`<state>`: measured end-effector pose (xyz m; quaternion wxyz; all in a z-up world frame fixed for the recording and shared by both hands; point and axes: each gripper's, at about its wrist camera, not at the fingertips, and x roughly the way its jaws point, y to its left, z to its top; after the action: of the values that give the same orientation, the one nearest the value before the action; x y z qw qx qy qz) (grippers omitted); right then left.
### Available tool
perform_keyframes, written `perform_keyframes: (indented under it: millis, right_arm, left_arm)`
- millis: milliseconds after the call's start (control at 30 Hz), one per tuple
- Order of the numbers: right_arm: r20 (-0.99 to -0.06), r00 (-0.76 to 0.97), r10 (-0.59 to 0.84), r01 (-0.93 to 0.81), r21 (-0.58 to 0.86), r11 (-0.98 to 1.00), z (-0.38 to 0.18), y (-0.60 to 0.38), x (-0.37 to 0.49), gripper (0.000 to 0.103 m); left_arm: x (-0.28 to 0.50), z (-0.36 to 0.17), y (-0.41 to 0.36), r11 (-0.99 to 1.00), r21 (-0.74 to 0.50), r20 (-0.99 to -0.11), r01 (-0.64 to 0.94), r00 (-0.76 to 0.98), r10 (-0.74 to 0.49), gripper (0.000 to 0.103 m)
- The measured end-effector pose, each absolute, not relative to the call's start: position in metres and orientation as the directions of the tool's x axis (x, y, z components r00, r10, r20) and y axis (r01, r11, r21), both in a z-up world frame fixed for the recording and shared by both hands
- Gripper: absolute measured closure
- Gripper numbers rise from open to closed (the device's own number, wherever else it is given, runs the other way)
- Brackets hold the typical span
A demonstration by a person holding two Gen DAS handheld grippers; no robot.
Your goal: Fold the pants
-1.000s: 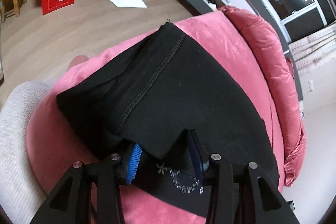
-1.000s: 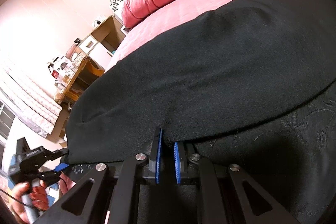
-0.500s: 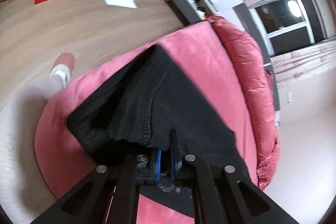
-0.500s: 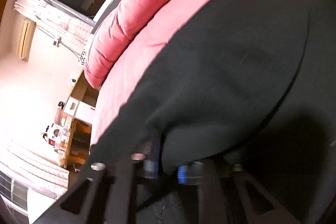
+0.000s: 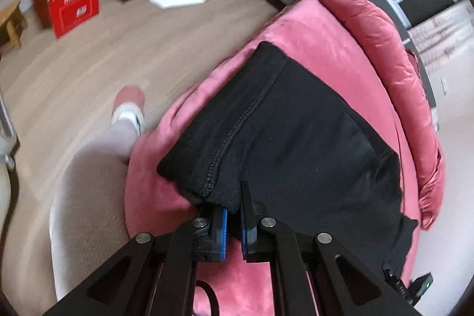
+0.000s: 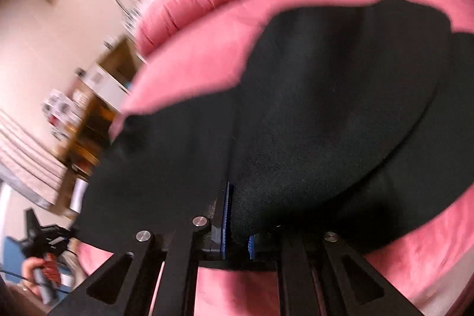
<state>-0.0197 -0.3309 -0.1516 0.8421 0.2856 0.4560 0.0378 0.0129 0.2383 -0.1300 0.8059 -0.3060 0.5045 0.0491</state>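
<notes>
the left claw (image 5: 233,222) and right claw (image 6: 237,222) each clamp a near edge of the black pants (image 5: 296,132). the pants run from bottom centre toward the upper right over the pink bed (image 5: 323,40).

Left tongs (image 5: 233,216), formerly open, now clamped on lifted pants (image 5: 296,138) edge.

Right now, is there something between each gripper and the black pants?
Nothing visible is. The left gripper is shut on the seamed edge of the black pants, and the right gripper pinches another edge. The pants lie on the pink bedding.
</notes>
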Motion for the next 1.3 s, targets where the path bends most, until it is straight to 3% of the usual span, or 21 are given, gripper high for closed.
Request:
perform_keyframes:
  millis: [100,200,267,367,500,633,700,833,1000,1167,1200,1267,1300]
  right_arm:
    - [-0.714,0.606,0.351,0.213,0.57,0.794,-0.155,-0.34,-0.016,0.093]
    - [-0.685,0.651,0.327,0.173,0.553,0.815,-0.14,-0.336,-0.017,0.093]
    - [-0.659,0.681,0.32,0.134,0.541,0.83,-0.128,-0.336,-0.018,0.093]
    - [-0.693,0.653,0.305,0.123,0.495,0.86,-0.13,-0.33,-0.014,0.093]
    - [-0.716,0.603,0.352,0.18,0.552,0.814,-0.151,-0.336,-0.011,0.089]
    - [-0.673,0.658,0.338,0.199,0.588,0.784,-0.144,-0.354,-0.014,0.064]
    - [-0.662,0.685,0.303,0.211,0.579,0.788,-0.139,-0.372,-0.013,0.059]
    - [-0.618,0.748,0.24,0.278,0.62,0.734,-0.141,-0.416,-0.015,0.059]
    - [-0.571,0.812,0.117,0.389,0.681,0.62,-0.145,-0.495,-0.005,0.059]
    - [-0.593,0.804,0.048,0.468,0.68,0.565,-0.154,-0.554,0.019,0.058]
    - [-0.605,0.796,0.028,0.485,0.665,0.568,-0.156,-0.562,0.025,0.06]
    - [-0.622,0.783,0.012,0.505,0.647,0.571,-0.158,-0.576,0.035,0.073]
    - [-0.631,0.776,0.009,0.513,0.639,0.574,-0.158,-0.578,0.037,0.084]
  left_arm:
    - [0.014,-0.12,0.225,0.861,-0.391,-0.835,-0.326,0.519,-0.183,0.096]
    - [0.009,-0.104,0.225,0.85,-0.441,-0.773,-0.289,0.604,-0.195,0.095]
    - [0.012,-0.101,0.223,0.878,-0.38,-0.791,-0.29,0.594,-0.146,0.094]
    - [0.014,-0.115,0.221,0.903,-0.286,-0.845,-0.32,0.529,-0.08,0.087]
    - [0.007,-0.107,0.233,0.877,-0.298,-0.837,-0.378,0.545,-0.049,0.079]
    - [-0.01,-0.078,0.252,0.828,-0.29,-0.773,-0.48,0.627,0.092,0.078]
    - [-0.014,-0.067,0.254,0.812,-0.337,-0.73,-0.477,0.677,0.096,0.078]
    - [-0.006,-0.057,0.223,0.871,-0.345,-0.685,-0.351,0.728,0.022,0.077]
    - [0.027,-0.07,0.143,0.963,-0.247,-0.707,-0.104,0.699,-0.106,0.077]
    - [0.062,-0.094,0.089,0.978,-0.206,-0.749,0.02,0.64,-0.171,0.077]
    - [0.066,-0.099,0.08,0.982,-0.189,-0.76,0.029,0.628,-0.165,0.077]
    - [0.077,-0.109,0.067,0.988,-0.155,-0.787,0.029,0.601,-0.141,0.077]
    - [0.081,-0.114,0.064,0.988,-0.151,-0.796,0.029,0.59,-0.139,0.077]
